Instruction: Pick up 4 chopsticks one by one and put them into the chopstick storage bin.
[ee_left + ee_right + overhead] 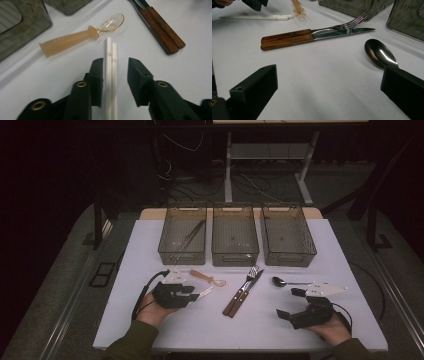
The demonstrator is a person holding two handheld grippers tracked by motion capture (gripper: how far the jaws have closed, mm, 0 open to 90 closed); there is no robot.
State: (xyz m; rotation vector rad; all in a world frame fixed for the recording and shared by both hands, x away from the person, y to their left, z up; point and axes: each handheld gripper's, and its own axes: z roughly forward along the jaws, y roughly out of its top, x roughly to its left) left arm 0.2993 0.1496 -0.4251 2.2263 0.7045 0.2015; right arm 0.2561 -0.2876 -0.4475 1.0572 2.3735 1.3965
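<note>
White chopsticks (111,75) sit loose between the left gripper's (115,75) parted jaws; centre both sticks, then squeeze.

A white table (150,320) stands on grey floor (60,285) in a dark room, cables (185,180) trailing behind.

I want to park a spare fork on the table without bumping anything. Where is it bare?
Bare: the near strip between the left gripper and right gripper, below the wooden-handled knife and fork; also both side margins beside the bins. Crowded: the row before the bins, with the chopsticks, plastic spoon and metal spoon.
</note>
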